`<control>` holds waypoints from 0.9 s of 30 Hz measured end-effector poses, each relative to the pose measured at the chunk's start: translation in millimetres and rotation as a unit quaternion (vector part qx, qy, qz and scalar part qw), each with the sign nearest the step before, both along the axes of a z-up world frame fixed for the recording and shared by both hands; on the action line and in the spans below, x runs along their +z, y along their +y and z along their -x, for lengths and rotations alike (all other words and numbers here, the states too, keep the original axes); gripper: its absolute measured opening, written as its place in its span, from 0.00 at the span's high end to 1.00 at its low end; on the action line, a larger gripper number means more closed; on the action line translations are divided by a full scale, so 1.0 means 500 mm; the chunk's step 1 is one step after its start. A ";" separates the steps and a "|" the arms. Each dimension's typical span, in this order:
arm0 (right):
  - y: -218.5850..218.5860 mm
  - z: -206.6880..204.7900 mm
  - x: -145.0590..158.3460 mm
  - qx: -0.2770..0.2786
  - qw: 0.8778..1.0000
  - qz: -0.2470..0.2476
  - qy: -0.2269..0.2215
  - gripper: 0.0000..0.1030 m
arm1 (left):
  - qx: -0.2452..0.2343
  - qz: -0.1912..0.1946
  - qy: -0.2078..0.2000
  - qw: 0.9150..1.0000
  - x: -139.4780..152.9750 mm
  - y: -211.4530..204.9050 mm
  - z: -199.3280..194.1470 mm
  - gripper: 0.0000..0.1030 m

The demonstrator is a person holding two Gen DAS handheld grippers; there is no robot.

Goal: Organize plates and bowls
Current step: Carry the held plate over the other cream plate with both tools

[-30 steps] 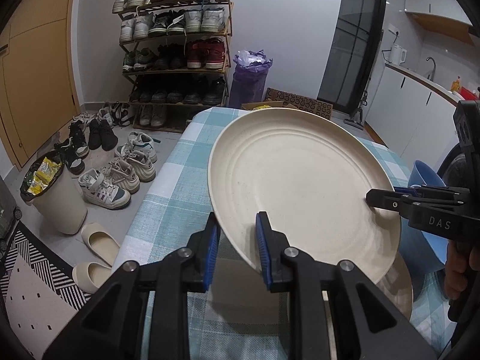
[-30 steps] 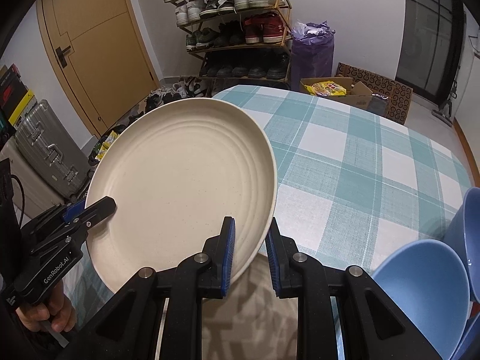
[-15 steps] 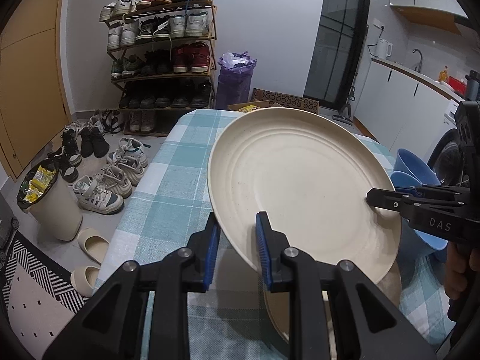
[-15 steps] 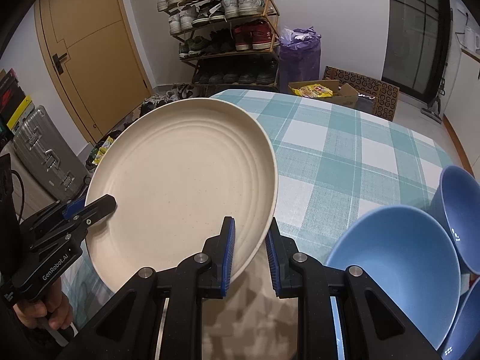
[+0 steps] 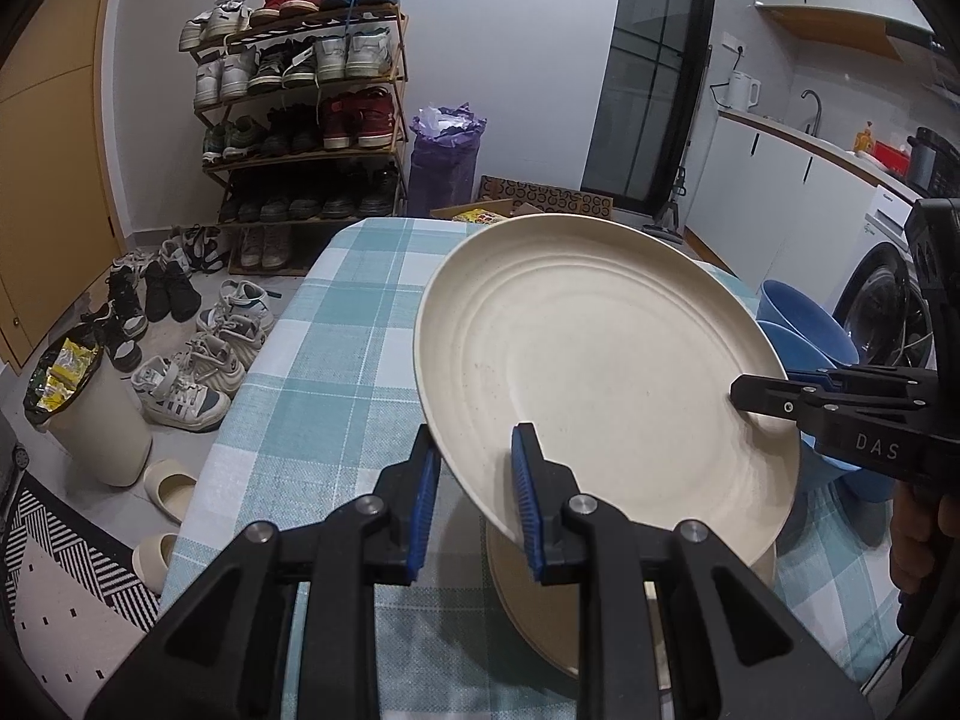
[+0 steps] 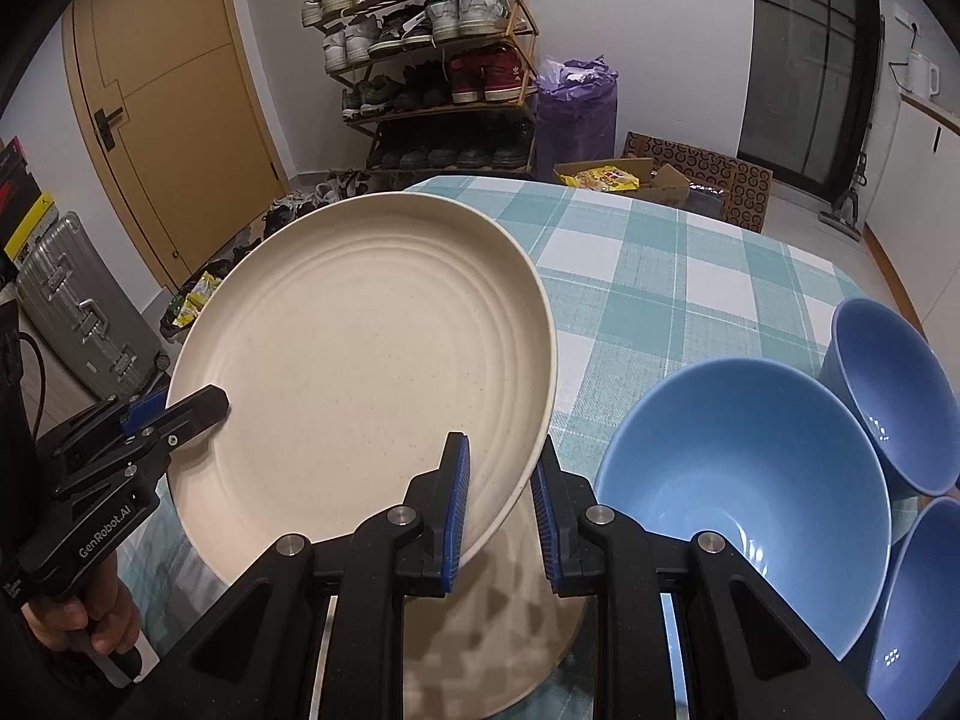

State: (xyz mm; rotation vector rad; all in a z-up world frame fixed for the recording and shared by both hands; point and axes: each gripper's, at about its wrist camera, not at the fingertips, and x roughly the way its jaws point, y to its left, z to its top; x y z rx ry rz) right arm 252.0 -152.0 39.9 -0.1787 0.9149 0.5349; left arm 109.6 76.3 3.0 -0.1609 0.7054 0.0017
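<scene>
A large cream plate [image 5: 600,372] [image 6: 372,354] hangs tilted above the checked table [image 5: 336,360], held from both sides. My left gripper [image 5: 474,498] is shut on its near-left rim and also shows in the right wrist view as the left gripper [image 6: 198,405]. My right gripper [image 6: 501,504] is shut on the opposite rim, and the right gripper [image 5: 750,396] appears at the plate's right edge. Directly under the held plate lies a second cream plate [image 5: 540,606] [image 6: 492,636]. Three blue bowls [image 6: 738,468] stand close on the right.
The table's left edge drops to a floor with shoes [image 5: 180,396], slippers and a white bin [image 5: 90,420]. A shoe rack [image 5: 300,108] and purple bag [image 5: 447,156] stand beyond the far end. A suitcase [image 6: 78,306] and a door are at the left.
Both grippers carried the plate sideways toward the blue bowls; it now hangs over the lower plate, and more of the bowls have come into view.
</scene>
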 end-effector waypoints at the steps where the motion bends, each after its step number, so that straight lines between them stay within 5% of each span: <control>1: -0.001 0.002 -0.001 0.000 1.000 0.001 0.001 0.80 | 0.000 0.000 0.001 1.000 0.000 -0.001 0.001 0.78; 27: -0.026 0.053 -0.038 -0.008 1.000 0.011 0.016 0.80 | -0.015 0.003 0.019 1.000 -0.036 -0.027 0.037 0.78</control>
